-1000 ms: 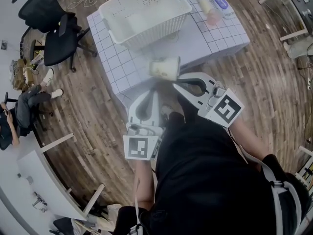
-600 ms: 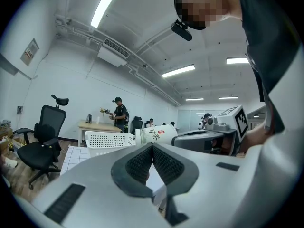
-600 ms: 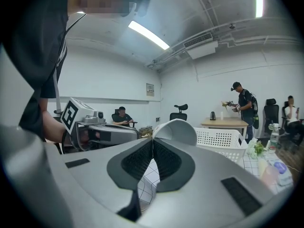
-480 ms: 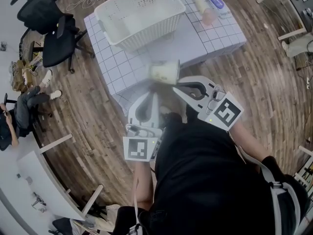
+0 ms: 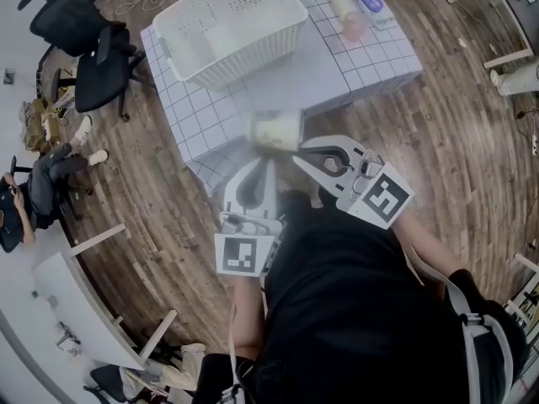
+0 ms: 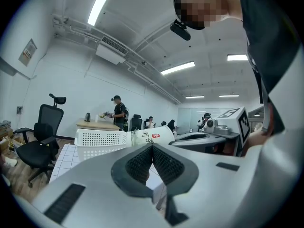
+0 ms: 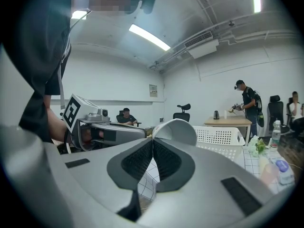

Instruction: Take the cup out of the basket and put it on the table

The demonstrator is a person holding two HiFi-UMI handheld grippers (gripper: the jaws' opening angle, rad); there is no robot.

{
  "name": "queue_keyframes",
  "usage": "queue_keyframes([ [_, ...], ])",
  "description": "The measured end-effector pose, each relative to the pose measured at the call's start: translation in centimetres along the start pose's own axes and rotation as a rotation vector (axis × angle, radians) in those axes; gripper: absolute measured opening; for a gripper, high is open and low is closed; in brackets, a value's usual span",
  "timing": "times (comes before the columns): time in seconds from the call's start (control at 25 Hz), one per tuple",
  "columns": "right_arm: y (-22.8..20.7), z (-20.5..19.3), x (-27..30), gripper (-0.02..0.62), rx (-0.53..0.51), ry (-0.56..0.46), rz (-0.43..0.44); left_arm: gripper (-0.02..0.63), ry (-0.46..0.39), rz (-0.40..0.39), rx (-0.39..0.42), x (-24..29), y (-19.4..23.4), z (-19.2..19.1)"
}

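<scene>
We've drawn the cup (image 5: 276, 130), pinched in the R gripper (image 5: 296, 151), a bit further from the basket (image 5: 227, 28), twd the table's (image 5: 337, 66) near edge; L gripper (image 5: 267, 162) moved back alongside.

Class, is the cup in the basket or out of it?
Out: the cup hangs sideways from the right gripper, clear of the basket.

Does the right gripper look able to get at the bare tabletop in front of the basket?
Probably yes. The right gripper, shut on the cup, is at the near edge of the table; the gridded patch before the basket is bare, and the left gripper sits aside.
</scene>
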State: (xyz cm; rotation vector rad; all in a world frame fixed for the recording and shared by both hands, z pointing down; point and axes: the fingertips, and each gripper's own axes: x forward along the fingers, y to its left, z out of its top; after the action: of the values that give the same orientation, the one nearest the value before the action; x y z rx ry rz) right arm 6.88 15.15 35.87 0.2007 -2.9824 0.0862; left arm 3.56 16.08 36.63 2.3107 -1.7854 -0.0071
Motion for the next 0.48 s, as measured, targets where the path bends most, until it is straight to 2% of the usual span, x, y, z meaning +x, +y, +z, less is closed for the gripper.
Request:
queue_keyframes([
  [0.48,-1.5,0.1,-1.2,0.021,0.022,-0.024,-0.002,0.009,-0.003,0.008,-0.010,0.6,-0.3,0.5],
])
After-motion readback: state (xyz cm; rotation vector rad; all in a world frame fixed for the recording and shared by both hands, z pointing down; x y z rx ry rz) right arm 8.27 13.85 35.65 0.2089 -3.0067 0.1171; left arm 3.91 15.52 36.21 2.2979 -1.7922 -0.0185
